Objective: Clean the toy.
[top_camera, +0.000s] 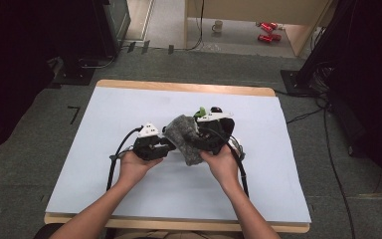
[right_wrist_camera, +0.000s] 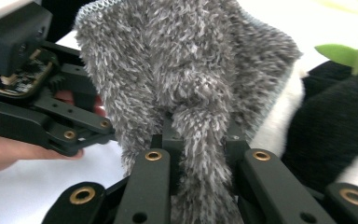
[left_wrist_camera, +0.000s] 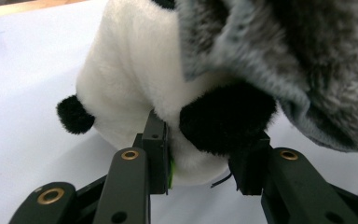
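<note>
white table (top_camera: 129, 189) | left gripper (left_wrist_camera: 205, 154) clamps panda plush (left_wrist_camera: 135, 79) limb | right gripper (right_wrist_camera: 200, 154) pinches grey cloth (right_wrist_camera: 191, 70)

There are no words, numbers, brand names or signs to read in any of these pictures. The things are either plain or too far away and too small to make out.
</note>
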A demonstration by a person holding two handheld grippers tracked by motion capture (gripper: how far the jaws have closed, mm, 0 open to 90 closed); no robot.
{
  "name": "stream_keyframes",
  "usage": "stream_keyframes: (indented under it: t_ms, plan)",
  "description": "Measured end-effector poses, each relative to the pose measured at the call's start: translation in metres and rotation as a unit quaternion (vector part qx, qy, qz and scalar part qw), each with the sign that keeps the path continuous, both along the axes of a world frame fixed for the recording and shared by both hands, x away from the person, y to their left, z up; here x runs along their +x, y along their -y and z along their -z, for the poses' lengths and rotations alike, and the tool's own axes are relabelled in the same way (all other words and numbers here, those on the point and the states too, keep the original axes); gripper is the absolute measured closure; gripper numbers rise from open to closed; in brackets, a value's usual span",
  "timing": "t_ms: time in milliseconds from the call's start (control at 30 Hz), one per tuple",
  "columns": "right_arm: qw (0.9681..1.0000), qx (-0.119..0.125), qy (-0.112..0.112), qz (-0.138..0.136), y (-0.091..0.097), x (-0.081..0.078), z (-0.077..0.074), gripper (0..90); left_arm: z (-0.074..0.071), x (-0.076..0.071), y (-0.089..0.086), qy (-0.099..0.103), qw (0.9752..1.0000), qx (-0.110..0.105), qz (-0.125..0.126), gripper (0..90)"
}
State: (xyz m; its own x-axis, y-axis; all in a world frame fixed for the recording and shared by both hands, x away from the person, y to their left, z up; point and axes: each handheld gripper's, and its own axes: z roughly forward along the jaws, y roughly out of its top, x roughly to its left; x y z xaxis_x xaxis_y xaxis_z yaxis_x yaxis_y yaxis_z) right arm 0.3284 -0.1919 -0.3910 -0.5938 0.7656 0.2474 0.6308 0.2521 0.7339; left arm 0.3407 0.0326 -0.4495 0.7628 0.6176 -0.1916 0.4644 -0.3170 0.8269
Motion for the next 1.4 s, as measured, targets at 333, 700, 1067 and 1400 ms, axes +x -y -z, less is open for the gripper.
stream_keyframes:
  t_ms: [333,700,1067,1400]
  plan:
    - [0.9988,-0.020,-0.006,0.045,0.029,0.008,0.009,79.1,0.005,0.011,-0.010,-0.025,0.9996,-0.010,-0.004,64.8]
    - [0.9976,-0.025,0.006,0.064,0.049,0.009,0.001,79.1,0.007,0.018,-0.017,-0.040,0.9990,-0.022,0.000,64.8]
    - [0.9935,-0.018,0.017,0.111,0.084,0.009,-0.006,79.3,0.006,0.020,-0.018,-0.043,0.9988,-0.025,0.004,64.8]
    - [0.9889,-0.027,0.030,0.143,0.105,0.007,-0.013,79.3,0.006,0.021,-0.019,-0.046,0.9986,-0.028,0.001,64.9]
